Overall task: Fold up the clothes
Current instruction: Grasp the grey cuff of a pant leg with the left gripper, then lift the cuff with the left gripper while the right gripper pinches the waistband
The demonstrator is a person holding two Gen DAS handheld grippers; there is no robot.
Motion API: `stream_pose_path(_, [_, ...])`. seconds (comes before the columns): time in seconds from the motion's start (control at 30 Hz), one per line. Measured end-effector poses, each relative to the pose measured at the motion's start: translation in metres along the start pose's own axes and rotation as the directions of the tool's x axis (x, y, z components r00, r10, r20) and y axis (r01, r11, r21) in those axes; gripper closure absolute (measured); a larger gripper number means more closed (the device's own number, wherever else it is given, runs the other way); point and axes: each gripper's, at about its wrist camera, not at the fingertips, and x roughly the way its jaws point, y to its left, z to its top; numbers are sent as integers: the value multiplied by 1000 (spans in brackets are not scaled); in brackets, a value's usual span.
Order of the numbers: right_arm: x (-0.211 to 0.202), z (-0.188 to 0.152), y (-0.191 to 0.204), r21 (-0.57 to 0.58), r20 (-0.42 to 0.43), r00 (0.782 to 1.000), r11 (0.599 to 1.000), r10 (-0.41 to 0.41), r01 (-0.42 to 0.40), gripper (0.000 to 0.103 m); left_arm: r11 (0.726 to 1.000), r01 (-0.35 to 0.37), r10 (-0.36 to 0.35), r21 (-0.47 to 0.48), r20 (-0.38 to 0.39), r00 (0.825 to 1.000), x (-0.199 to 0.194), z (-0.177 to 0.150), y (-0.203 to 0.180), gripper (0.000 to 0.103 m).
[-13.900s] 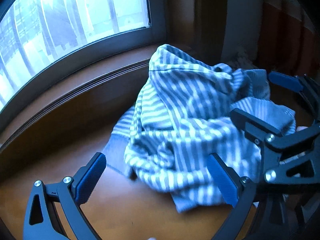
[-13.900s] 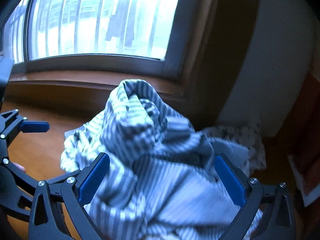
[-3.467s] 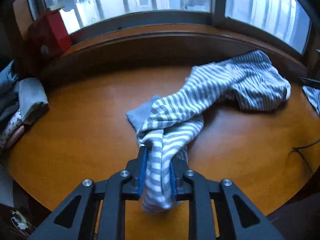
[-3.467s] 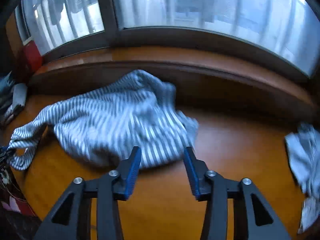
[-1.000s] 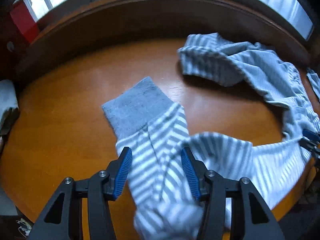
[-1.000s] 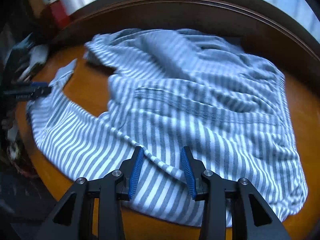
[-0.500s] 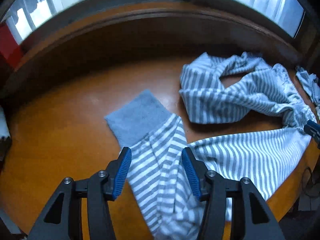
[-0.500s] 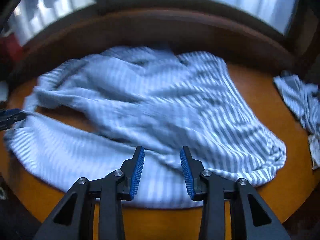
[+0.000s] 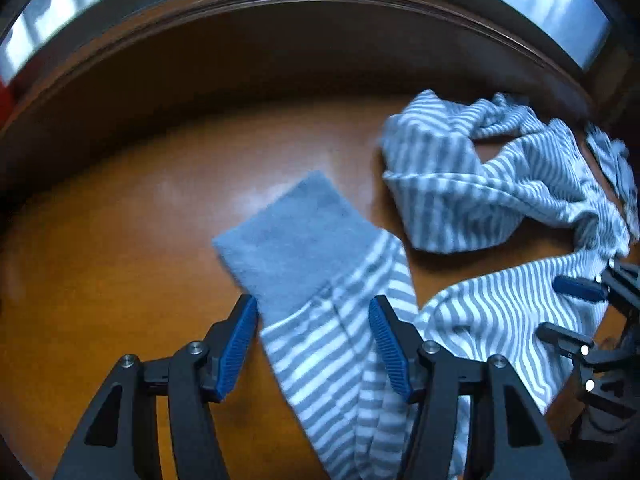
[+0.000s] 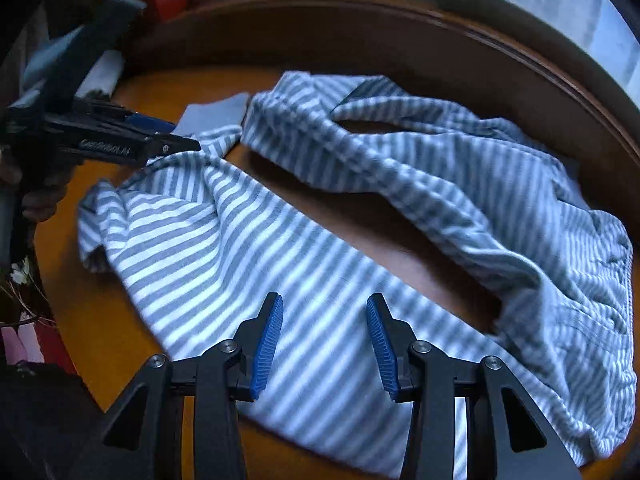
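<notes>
Wooden table: orange-brown and glossy, bare across its 9 o'clock half in the left wrist view, with a raised dark rim curving along 12 o'clock under the window.
Striped garment: grey and white, sprawled from centre to 3 o'clock in the right wrist view; two long striped limbs part to show a strip of bare wood between them.
Grey cuff: plain grey band ending one striped limb, flat on the table, pointing toward 11 o'clock in the left wrist view.
Left gripper: jaws spread wide, straddling the striped limb just below the cuff, gripping nothing.
Right gripper: jaws parted, hovering over the near striped limb at 6 o'clock, gripping nothing.
Edges: the near striped limb runs along the table's 6 o'clock edge in the right wrist view; a bunched waistband lies at 3 o'clock.
Folded clothes: stacked at 10 o'clock, beyond the left gripper.
Change: half a second ago the cuff lay a little farther from the left gripper's fingers; the garment has kept its place on the table.
</notes>
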Motion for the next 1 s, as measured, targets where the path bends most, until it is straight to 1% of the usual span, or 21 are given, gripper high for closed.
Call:
stream_pose_path(0.03, [1, 0, 2, -7, 7, 1000, 1000, -12, 12, 55, 1000, -2, 1, 22, 17, 1000, 1, -1, -3, 49])
stream_pose_path(0.07, [2, 1, 4, -14, 11, 1000, 1000, -22, 22, 55, 999, -4, 2, 44, 35, 999, 1, -2, -6, 59])
stream_pose_path(0.1, [2, 0, 5, -14, 18, 999, 1000, -26, 27, 56, 998, 14, -17, 65, 46, 999, 0, -3, -11, 76])
stream_pose_path(0.13, [2, 0, 6, -12, 25, 999, 999, -30, 30, 60, 997, 29, -33, 78, 47, 998, 0, -4, -14, 82])
stream_pose_path(0.17, [2, -1, 8, -12, 35, 999, 999, -31, 31, 65, 996, 40, -44, 83, 47, 998, 0, -4, -17, 86])
stream_pose_path(0.2, [2, -1, 10, -16, 42, 998, 999, -37, 37, 84, 995, 40, -45, 90, 54, 998, 0, -4, -17, 87])
stream_pose_path(0.23, [1, -1, 13, -21, 49, 998, 999, -44, 45, 97, 994, 33, -40, 103, 65, 997, -2, -4, -20, 88])
stream_pose_path(0.33, [-1, -3, 21, -40, 76, 992, 994, -103, 106, 100, 994, 17, -29, 109, 109, 994, -15, -7, -15, 88])
stream_pose_path(0.43, [-26, -3, 18, 1, 163, 979, 992, -122, 124, 100, 999, -12, 2, 50, 198, 980, -50, -6, 3, 88])
stream_pose_path(0.47, [-39, -3, 16, 17, 199, 972, 992, -128, 127, 100, 1000, -18, 12, 25, 225, 974, -64, -6, 9, 88])
stream_pose_path(0.53, [-71, -7, 13, 44, 293, 946, 990, -137, 130, 100, 999, -43, 50, -32, 293, 955, -91, -12, 22, 88])
stream_pose_path(0.6, [-98, -14, 14, 50, 369, 922, 993, -119, 108, 100, 993, -74, 102, -95, 343, 934, -115, -14, 31, 88])
stream_pose_path(0.67, [-116, -21, 21, 38, 425, 901, 997, -82, 73, 100, 981, -106, 159, -164, 360, 919, -126, -19, 40, 89])
stream_pose_path(0.7, [-120, -29, 24, 22, 430, 901, 998, -62, 58, 100, 972, -123, 191, -201, 362, 913, -129, -22, 42, 89])
stream_pose_path(0.73, [-122, -38, 28, 3, 428, 903, 999, -42, 45, 100, 962, -146, 222, -229, 355, 908, -135, -33, 50, 88])
stream_pose_path(0.77, [-120, -49, 32, -22, 411, 911, 999, -26, 39, 100, 952, -168, 251, -256, 340, 906, -136, -46, 57, 88])
stream_pose_path(0.8, [-112, -60, 35, -41, 375, 927, 999, -16, 34, 99, 941, -182, 271, -284, 315, 910, -137, -58, 67, 88])
stream_pose_path(0.83, [-103, -71, 38, -58, 334, 943, 998, -8, 28, 99, 929, -193, 284, -316, 273, 919, -130, -70, 74, 87])
stream_pose_path(0.9, [-97, -78, 38, -63, 295, 955, 998, 17, 2, 99, 907, -186, 274, -378, 194, 942, -114, -94, 89, 85])
stream_pose_path(0.93, [-94, -81, 38, -64, 279, 960, 998, 29, -12, 97, 894, -184, 266, -408, 154, 951, -105, -106, 97, 85])
stream_pose_path(1.0, [-88, -86, 38, -65, 245, 968, 997, 55, -40, 93, 873, -158, 233, -462, 108, 967, -92, -129, 106, 85])
